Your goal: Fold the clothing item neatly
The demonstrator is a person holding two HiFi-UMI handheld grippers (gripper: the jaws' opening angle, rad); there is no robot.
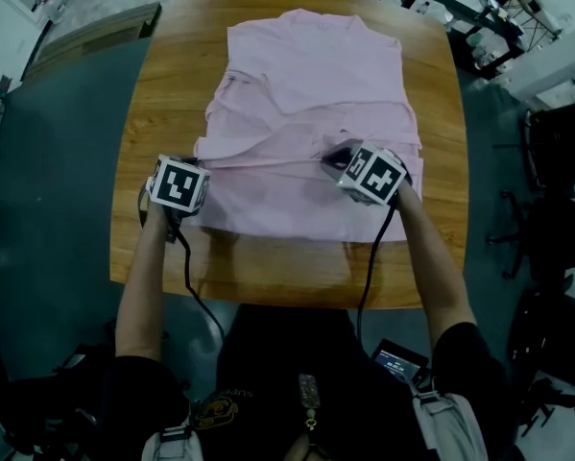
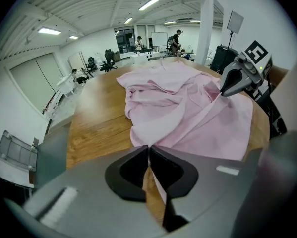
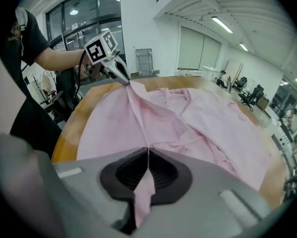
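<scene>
the left gripper [image 2: 148,150] is clamped on the pink shirt [image 1: 316,65] at its left edge, the right gripper [image 3: 147,152] just right of its middle.

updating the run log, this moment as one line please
phase: mid-fold | left claw: shut on pink shirt | right claw: shut on pink shirt | cloth: taut ridge between claws | surface: wooden table

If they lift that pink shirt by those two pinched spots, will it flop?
Probably floppy: the pink shirt lies in soft wrinkles, and a ridge stretches between the left gripper and right gripper, both shut on it. It looks thin, so likely light and apt to sag between them.
</scene>
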